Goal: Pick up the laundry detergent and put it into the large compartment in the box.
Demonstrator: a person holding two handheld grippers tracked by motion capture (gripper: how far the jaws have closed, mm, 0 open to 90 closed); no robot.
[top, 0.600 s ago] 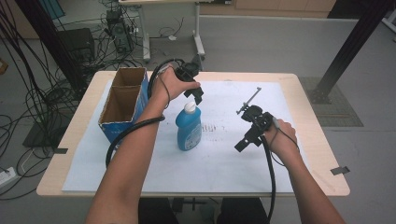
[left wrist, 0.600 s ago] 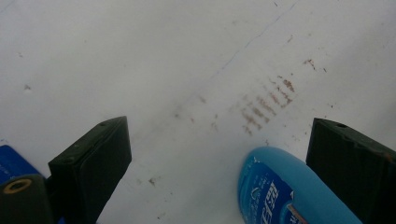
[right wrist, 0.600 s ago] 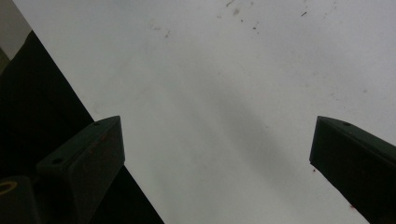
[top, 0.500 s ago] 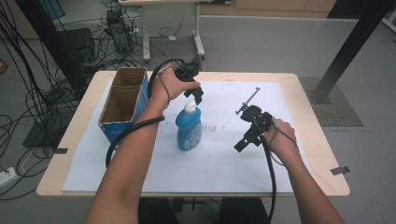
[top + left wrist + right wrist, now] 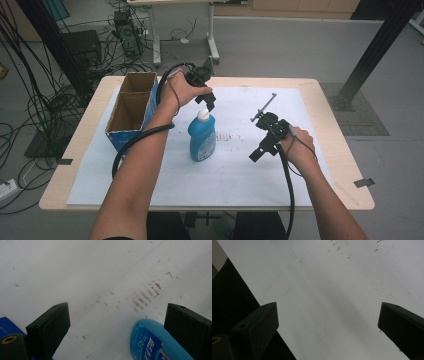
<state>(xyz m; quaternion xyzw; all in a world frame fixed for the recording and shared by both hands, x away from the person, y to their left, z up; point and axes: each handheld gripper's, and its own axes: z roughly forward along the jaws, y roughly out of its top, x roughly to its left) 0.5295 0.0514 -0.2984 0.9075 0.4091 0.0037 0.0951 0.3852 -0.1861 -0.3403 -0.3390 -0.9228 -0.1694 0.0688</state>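
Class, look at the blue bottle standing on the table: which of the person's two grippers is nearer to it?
Left. The left gripper hovers open just above the bottle, by its white cap. The right gripper, also open, sits well off to the bottle's right, over the paper.

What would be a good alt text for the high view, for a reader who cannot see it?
A person's left gripper, open, hovers just above the white cap of an upright blue bottle on a white sheet covering a wooden table. The right gripper is held over the sheet to the bottle's right, and an open cardboard box stands at the left.
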